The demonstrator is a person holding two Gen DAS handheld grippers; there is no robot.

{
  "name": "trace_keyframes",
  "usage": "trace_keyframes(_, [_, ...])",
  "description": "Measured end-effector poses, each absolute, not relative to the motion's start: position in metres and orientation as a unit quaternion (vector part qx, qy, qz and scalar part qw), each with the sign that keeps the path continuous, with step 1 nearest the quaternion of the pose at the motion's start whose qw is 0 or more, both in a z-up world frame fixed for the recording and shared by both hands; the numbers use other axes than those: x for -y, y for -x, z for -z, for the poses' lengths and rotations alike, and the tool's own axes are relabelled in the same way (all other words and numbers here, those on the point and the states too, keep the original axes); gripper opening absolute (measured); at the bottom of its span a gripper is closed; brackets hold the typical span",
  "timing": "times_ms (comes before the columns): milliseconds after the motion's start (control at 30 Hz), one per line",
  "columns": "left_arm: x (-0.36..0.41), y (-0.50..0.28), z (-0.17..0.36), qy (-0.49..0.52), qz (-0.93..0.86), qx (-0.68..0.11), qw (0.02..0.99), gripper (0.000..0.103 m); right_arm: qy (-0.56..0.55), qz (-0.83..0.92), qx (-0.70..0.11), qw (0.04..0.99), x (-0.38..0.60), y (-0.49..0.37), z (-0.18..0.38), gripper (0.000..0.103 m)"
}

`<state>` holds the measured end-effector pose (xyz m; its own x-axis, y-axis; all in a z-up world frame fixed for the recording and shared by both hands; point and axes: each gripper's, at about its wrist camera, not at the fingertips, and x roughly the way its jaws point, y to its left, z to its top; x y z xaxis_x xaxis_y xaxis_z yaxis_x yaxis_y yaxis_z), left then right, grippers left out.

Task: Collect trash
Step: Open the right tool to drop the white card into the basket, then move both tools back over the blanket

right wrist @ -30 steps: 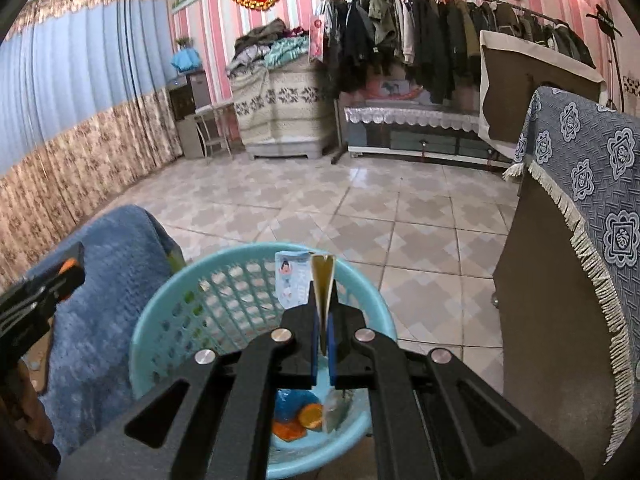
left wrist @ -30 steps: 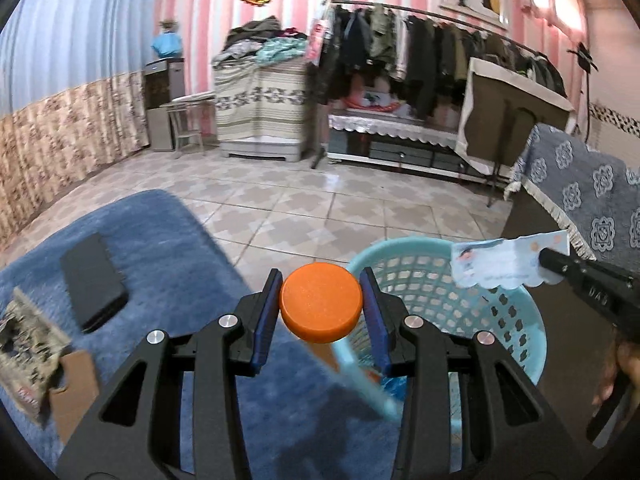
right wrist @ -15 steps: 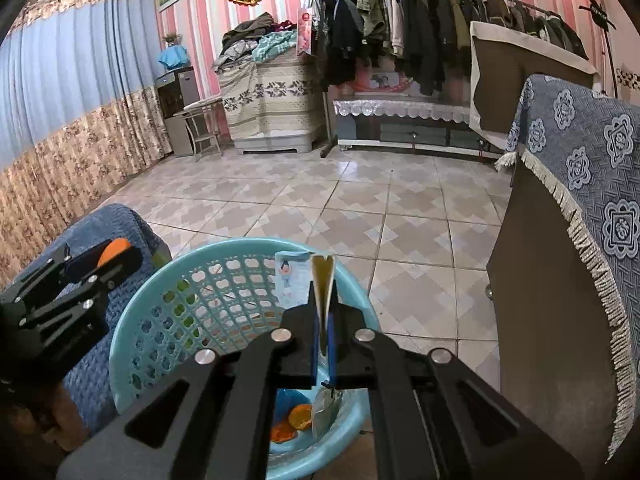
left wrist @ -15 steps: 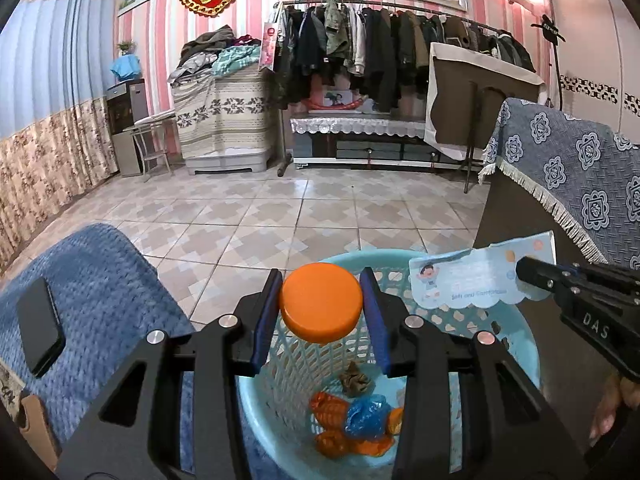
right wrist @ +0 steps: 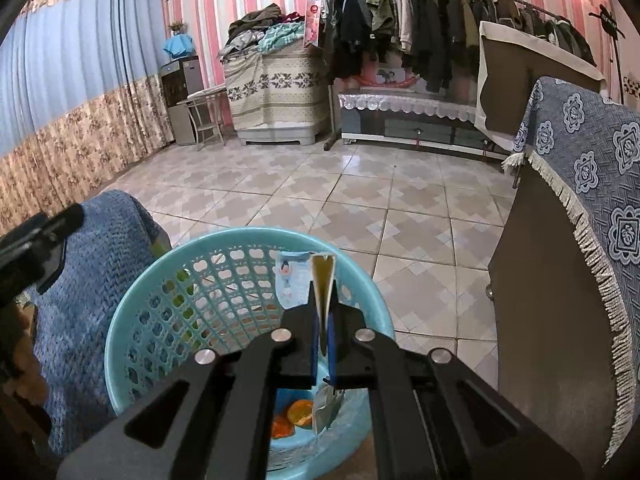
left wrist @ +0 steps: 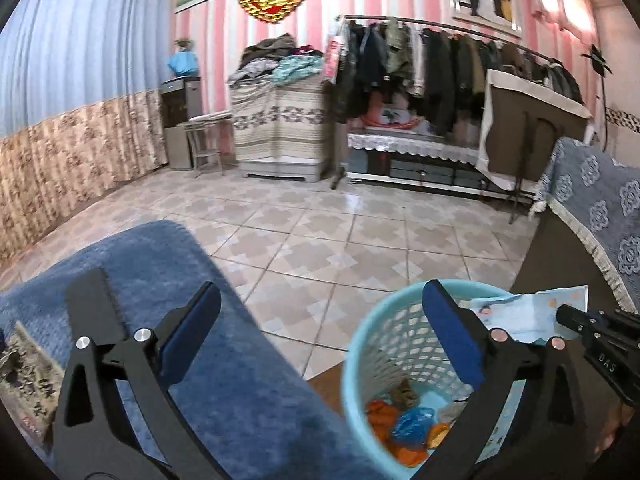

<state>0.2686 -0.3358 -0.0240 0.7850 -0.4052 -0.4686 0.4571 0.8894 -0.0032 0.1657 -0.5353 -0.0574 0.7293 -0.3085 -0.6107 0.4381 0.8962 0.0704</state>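
Wrapper (right wrist: 298,282), a flat printed packet, stands on edge in the right gripper (right wrist: 323,350), its long axis running forward past the tips over the turquoise basket (right wrist: 132,320); those jaws are clamped on it, tilted downward. Left gripper (left wrist: 320,344) angles down beside the basket, over the blue blanket (left wrist: 160,264); its jaws have just been opening and now stand wide with nothing between them.

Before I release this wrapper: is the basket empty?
Not empty. The turquoise basket already holds orange and blue scraps at its bottom.
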Motion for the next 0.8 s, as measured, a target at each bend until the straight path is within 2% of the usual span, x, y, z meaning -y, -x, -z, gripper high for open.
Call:
trace_keyframes(300, [0.289,-0.265,0.019,-0.044,0.186,-0.233,0.953,0.097,-0.075,0.197,-0.320,0.924,0.509,-0.182,0.059,0.007])
trace_keyframes(333, [0.285,-0.264,0.017,-0.042,0.183,-0.234,0.954,0.098,-0.071,0.197,-0.320,0.924,0.507,-0.183,0.059,0.010])
trace_keyframes(367, [0.281,-0.264,0.017,-0.042,0.181,-0.234,0.954,0.098,-0.066,0.196,-0.320,0.924,0.502,-0.184,0.058,0.014])
trace_keyframes(433, [0.273,-0.261,0.014,-0.042,0.176,-0.230,0.956,0.098,-0.061,0.198,-0.318,0.925,0.500,-0.184,0.057,0.056])
trace_keyframes(467, [0.270,-0.260,0.012,-0.043,0.173,-0.229,0.957,0.098,-0.060,0.199,-0.313,0.927,0.498,-0.183,0.056,0.062])
trace_keyframes(567, [0.257,-0.256,0.009,-0.042,0.164,-0.228,0.959,0.098,-0.061,0.197,-0.307,0.929,0.495,-0.181,0.052,0.068])
trace_keyframes(633, [0.244,-0.254,0.009,-0.039,0.157,-0.230,0.960,0.098,-0.060,0.198,-0.305,0.930,0.494,-0.180,0.051,0.082])
trace_keyframes(667, [0.238,-0.253,0.009,-0.037,0.153,-0.230,0.960,0.098,-0.060,0.199,-0.301,0.931,0.492,-0.180,0.049,0.084])
trace_keyframes(800, [0.218,-0.249,0.010,-0.036,0.133,-0.233,0.963,0.098,-0.072,0.196,-0.284,0.936,0.491,-0.179,0.042,0.089])
